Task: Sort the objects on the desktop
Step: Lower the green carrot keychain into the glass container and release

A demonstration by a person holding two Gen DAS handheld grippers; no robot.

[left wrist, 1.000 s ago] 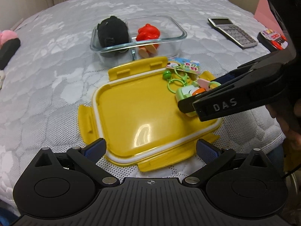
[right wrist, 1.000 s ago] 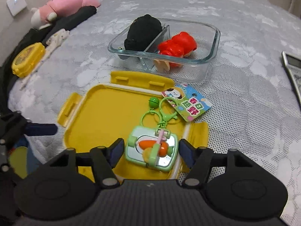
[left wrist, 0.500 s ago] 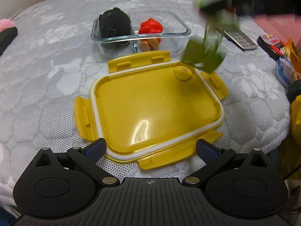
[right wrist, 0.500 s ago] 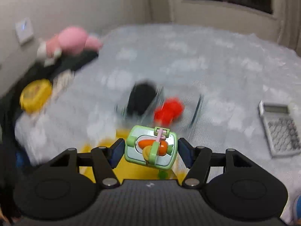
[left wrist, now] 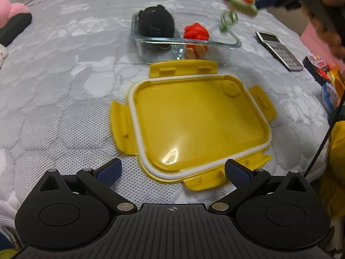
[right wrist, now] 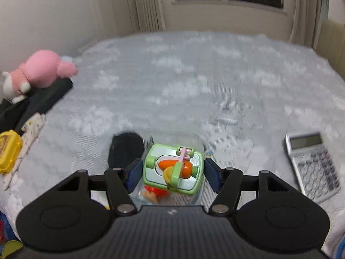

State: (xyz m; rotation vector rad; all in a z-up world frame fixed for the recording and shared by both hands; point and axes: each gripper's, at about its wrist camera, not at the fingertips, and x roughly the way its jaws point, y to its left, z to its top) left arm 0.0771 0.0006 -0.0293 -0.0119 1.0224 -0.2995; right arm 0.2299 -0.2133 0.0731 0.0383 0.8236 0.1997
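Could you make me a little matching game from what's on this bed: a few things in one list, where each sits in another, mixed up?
Things:
1. green carrot toy
2. black plush
3. yellow lid
4. calculator

Places:
A. flat on the cover, in front of the glass container
B. between the right gripper fingers
C. inside the glass container
D. on the cover, right of the container

Pairs: 1-B, 2-C, 3-A, 4-D
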